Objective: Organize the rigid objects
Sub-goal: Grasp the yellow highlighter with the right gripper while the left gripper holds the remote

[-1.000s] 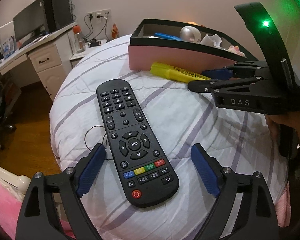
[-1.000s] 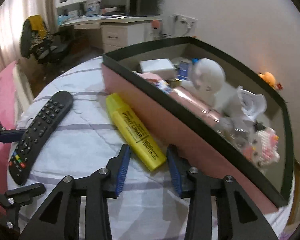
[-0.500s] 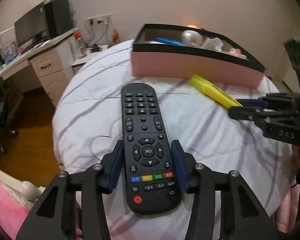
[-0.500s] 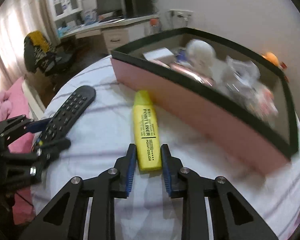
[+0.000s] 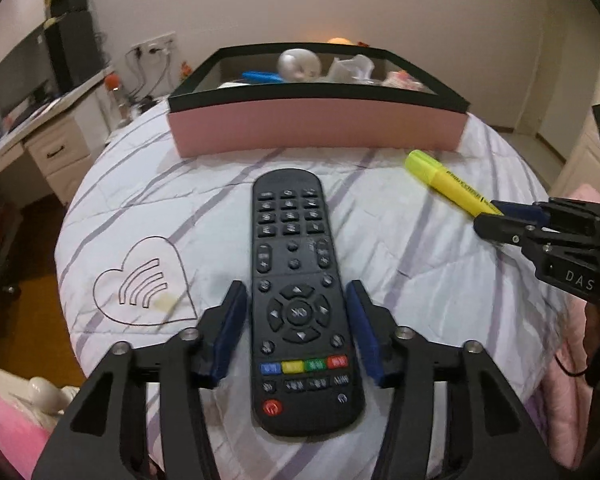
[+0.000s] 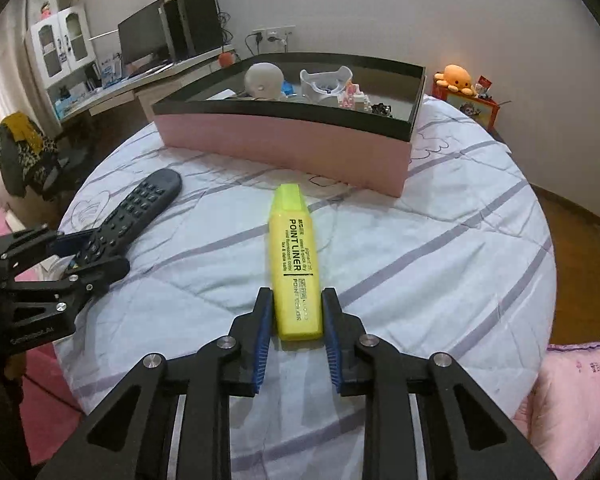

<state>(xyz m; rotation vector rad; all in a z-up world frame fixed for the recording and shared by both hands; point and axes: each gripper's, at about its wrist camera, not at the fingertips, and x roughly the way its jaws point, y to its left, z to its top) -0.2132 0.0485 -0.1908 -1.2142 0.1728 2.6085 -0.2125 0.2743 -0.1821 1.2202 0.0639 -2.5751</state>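
Straddling remote (image 5: 302,300) lengthwise with left gripper (image 5: 296,330), long axis toward box (image 5: 316,130).
Jaws just opening, pads clear; right gripper (image 6: 296,334) clamped on highlighter (image 6: 296,258).

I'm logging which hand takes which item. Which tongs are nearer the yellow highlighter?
Right. The right tongs are shut on the highlighter's near end. The left tongs sit apart from it, straddling the remote with a gap on each side.
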